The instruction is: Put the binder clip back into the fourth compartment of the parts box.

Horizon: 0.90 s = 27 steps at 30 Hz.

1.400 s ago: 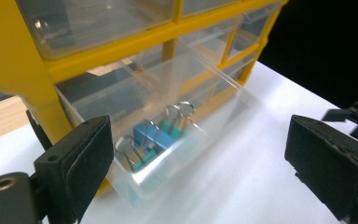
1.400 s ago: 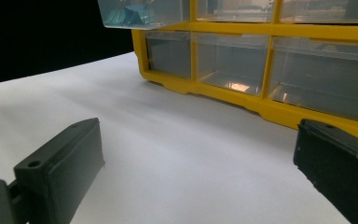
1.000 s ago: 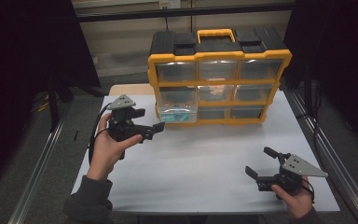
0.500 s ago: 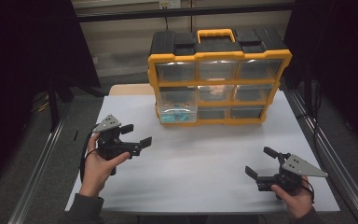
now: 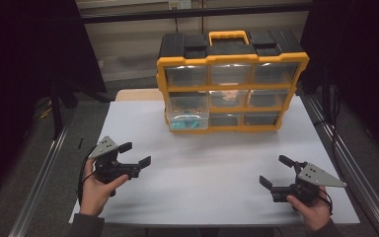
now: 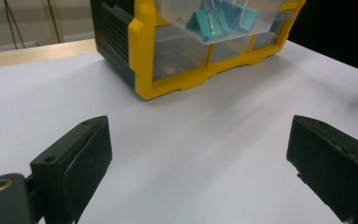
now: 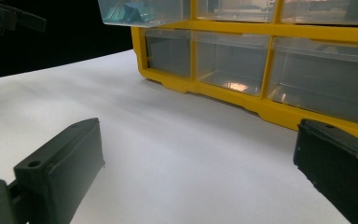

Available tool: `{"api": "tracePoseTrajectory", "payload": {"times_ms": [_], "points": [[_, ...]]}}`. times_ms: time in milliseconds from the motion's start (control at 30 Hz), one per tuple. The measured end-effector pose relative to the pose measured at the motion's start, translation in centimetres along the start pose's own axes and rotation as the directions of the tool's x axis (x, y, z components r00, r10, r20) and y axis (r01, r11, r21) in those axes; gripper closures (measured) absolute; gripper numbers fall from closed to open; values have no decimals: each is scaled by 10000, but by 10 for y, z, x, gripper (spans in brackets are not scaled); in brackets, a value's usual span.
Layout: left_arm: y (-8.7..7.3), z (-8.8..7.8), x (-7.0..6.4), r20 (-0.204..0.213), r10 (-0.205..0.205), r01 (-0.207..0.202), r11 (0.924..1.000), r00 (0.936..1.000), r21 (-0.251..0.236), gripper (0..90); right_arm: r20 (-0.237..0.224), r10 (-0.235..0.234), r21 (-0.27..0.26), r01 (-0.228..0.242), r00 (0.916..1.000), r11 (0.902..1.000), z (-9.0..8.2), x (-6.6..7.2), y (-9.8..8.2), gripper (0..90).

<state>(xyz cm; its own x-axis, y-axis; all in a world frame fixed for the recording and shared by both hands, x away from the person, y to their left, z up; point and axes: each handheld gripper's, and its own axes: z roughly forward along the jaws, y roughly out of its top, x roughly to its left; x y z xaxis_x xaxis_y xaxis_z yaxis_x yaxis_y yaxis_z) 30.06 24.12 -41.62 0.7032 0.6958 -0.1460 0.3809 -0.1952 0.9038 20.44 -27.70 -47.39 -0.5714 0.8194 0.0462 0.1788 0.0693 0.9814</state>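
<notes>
Drawer of teal binder clips juts from the yellow organizer's lower-left corner; well short of the organizer on the desk, left claw and right claw gape wide, empty.

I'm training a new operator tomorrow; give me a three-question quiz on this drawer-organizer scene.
1. True or false: the left gripper holds a binder clip.
2. Which drawer of the yellow organizer is pulled out? A) top right B) middle row, left C) bottom centre
3. Fill in: the pulled-out drawer holds teal ____.

Key:
1. False; its jaws stand open over the white table with nothing between them, as do those of the right gripper.
2. B
3. binder clips
</notes>
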Motion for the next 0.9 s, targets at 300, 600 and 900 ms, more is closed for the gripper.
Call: {"api": "tracePoseTrajectory", "payload": {"times_ms": [300,600,900], "points": [[-17,-5,6,-242,-232,230,9997,9994,-49,60,30,0,78,0,10000,10000,0,0,0,9],[-31,-14,10,-482,-531,495,9961,9974,-727,46,-1,-60,60,60,10000,10000,0,0,0,9],[-40,-14,15,-572,-292,230,9941,9979,-1061,34,15,-45,42,45,10000,10000,1,0,0,8]]}}
